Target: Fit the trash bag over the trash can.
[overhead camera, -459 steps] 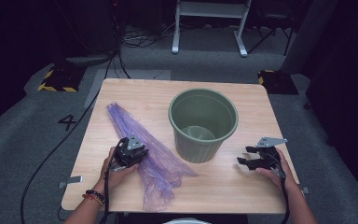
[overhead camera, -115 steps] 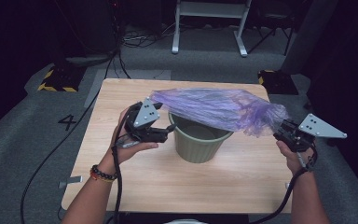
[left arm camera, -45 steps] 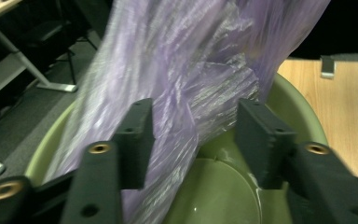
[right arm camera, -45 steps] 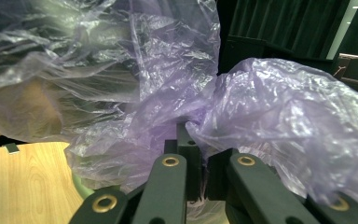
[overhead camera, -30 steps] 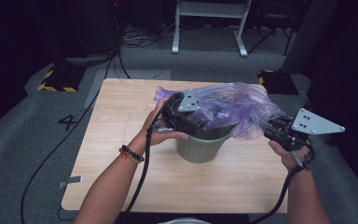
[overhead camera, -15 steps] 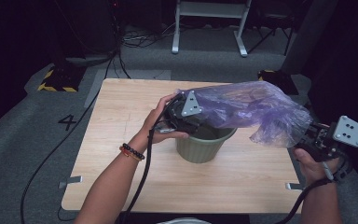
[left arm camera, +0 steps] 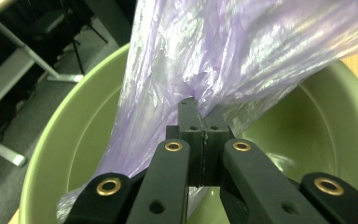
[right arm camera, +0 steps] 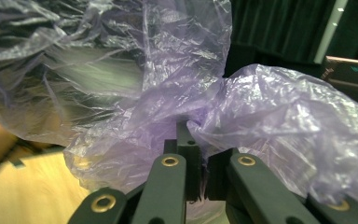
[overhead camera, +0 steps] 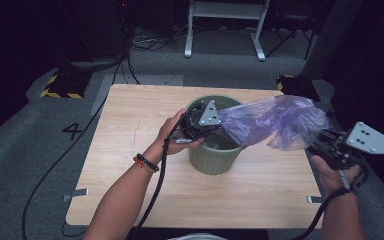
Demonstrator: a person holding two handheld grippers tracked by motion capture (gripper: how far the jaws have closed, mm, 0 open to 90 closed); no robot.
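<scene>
A thin, crinkled purple plastic bag [overhead camera: 275,122] is held stretched in the air, from above the round green plastic bin [overhead camera: 214,156] out past the right edge of the pale wooden table [overhead camera: 130,165]. The left gripper [left arm camera: 196,122], whose jaws have just been closing, is pinched on the film over the bin's mouth; the right gripper [right arm camera: 192,135] is clamped on the far end. Lining the bin appears to be in hand. Next, the bag's mouth would need to be found and spread over the rim. Nothing else on the table stands in the way.

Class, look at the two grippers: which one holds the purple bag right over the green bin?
The left gripper: it pinches the purple bag above the green bin, while the right gripper holds it beyond the table's edge.
</scene>
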